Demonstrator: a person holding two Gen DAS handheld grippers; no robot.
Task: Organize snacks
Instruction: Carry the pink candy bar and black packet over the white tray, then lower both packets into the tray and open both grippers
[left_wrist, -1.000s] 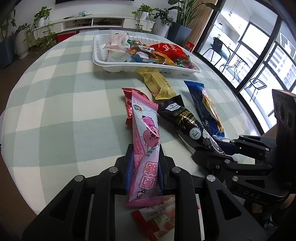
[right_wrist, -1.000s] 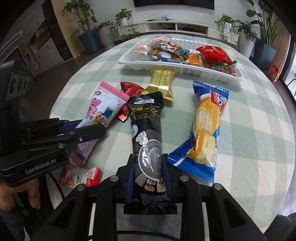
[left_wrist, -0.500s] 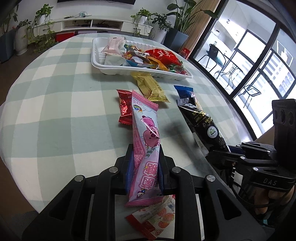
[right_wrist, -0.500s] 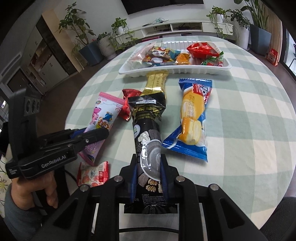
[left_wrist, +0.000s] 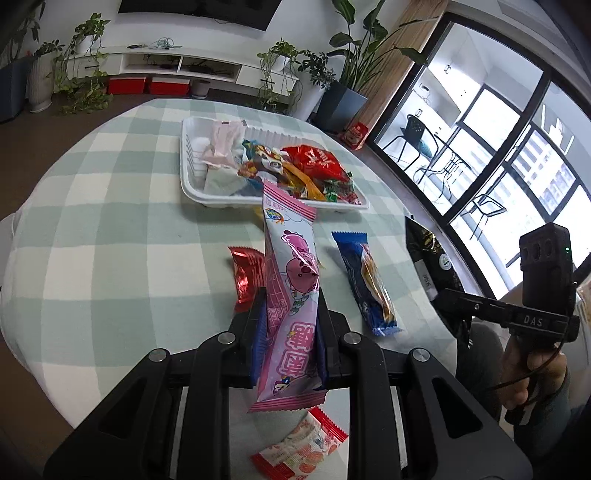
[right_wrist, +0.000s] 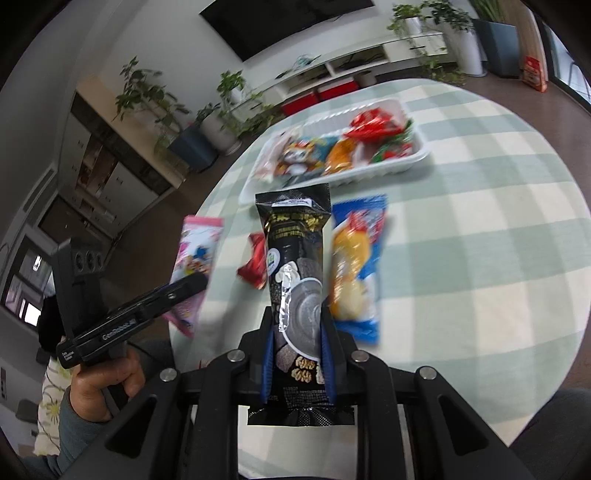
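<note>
Here the right wrist view is blurred, so most wrappers' print is unreadable. The left gripper (left_wrist: 288, 314) pinches a pink snack bar (left_wrist: 291, 295); the right gripper (right_wrist: 297, 332) pinches a black snack bar (right_wrist: 295, 280), both lifted before the white tray (left_wrist: 192, 188). "DAS" shows on the right tool. Below lies a round checked tablecloth (left_wrist: 110, 240).

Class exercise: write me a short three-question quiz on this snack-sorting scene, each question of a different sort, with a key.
1. True or false: the left gripper holds the pink packet.
2. Which packet is in the right gripper? A) blue packet B) black packet C) red packet
3. Fill in: the blue packet lies on the ____.

Key: 1 true. 2 B, the black packet. 3 table, outside the white tray.
</note>
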